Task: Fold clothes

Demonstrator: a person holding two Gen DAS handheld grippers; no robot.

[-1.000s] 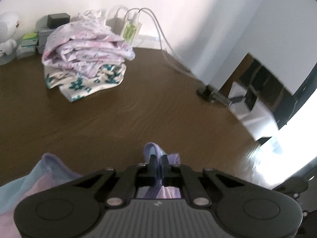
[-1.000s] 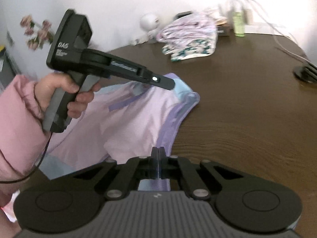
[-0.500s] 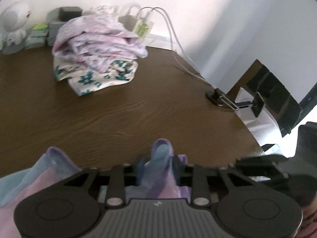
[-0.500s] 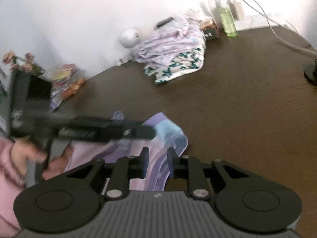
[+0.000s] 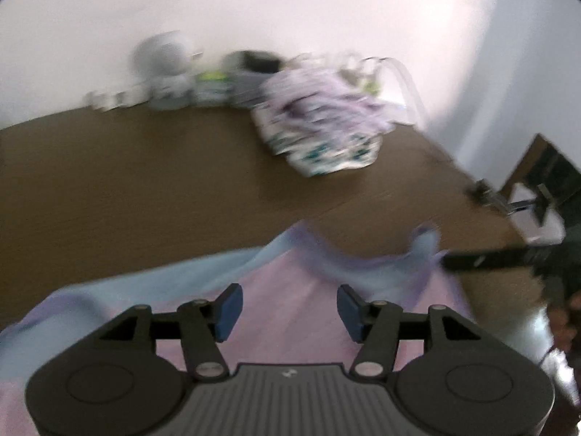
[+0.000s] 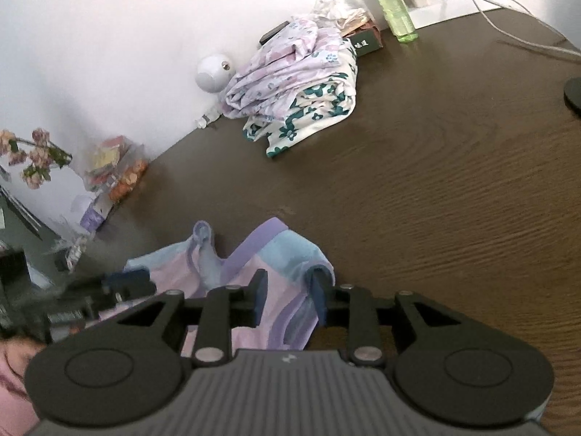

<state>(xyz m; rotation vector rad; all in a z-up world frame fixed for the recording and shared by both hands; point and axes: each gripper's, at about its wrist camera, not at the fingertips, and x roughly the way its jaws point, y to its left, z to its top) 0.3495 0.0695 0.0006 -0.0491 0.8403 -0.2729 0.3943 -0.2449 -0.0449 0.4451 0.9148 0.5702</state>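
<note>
While both tongs (image 5: 287,307) (image 6: 288,299) have just been spreading, empty, the pink, blue-and-lilac-trimmed garment (image 6: 254,272) lies rumpled on the table (image 6: 435,181).

My left tongs (image 5: 287,307): black linkage arms, silver screws, blue pads, ribbed grey housing with a small white logo. My right tongs (image 6: 287,299) look identical. Pink sleeve (image 6: 12,399) at lower left.

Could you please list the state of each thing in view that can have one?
left gripper: open, jaws just widened, nothing between the pads.
right gripper: open, jaws just parted, garment edge lying loose between them.
pink and blue garment: released, lying rumpled on the table.
stack of floral clothes: folded, piled near the wall.
green bottle: upright.
</note>
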